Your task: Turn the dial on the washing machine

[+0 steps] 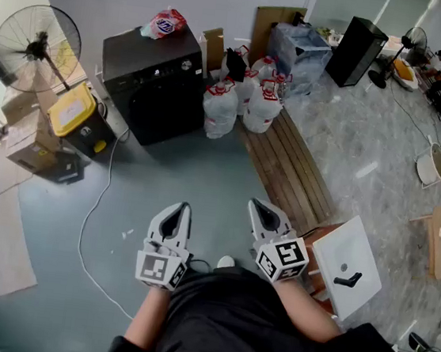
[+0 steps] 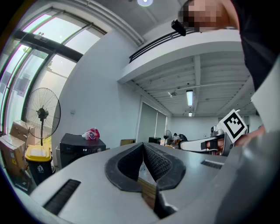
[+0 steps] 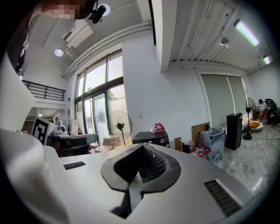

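The washing machine (image 1: 154,83) is standing against the far wall, well apart from the person. Its dial (image 1: 186,65) is showing as a small pale spot at the upper right of the front panel, and a red-and-white bag (image 1: 166,23) is lying on its lid. A yellow-lidded bin (image 1: 73,109) is crowding its left side and tied white sacks (image 1: 242,98) its right, so the open floor (image 1: 196,176) straight ahead is probably the freest approach. The left claw (image 1: 176,215) and right claw (image 1: 261,213) are hovering clenched and empty near the person's body, seemingly carried ready for the walk-up. A white cable (image 1: 93,203) is trailing across the floor at left.
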Tool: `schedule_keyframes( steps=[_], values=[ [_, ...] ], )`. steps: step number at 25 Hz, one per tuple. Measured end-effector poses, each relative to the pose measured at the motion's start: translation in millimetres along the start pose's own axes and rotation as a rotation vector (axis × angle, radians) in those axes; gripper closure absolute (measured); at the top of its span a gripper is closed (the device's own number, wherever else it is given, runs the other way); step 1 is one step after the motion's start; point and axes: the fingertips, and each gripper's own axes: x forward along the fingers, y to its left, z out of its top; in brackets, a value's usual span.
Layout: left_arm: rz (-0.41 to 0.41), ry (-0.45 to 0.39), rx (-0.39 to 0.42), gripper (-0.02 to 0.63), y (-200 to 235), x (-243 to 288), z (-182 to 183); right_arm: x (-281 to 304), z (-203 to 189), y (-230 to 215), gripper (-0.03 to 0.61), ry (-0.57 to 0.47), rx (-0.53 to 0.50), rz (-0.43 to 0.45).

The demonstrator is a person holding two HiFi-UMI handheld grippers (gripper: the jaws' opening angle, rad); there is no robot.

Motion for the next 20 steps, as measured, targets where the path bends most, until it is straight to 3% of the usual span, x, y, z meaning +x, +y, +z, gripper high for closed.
schedule_keyframes(
  steps=[10,20],
  values=[
    [-0.062,-0.007,-0.001,0.609,-21.4,27.4,-2.0,-12.2,7.7,-24.3,0.586,-0.016,-0.012,-0.057],
    [-0.070,0.015,-0.015,0.609,-24.6,39.8,-13.2,-17.2,-4.3,-46.6,0.586,0.002,0.006,-0.089]
  ],
)
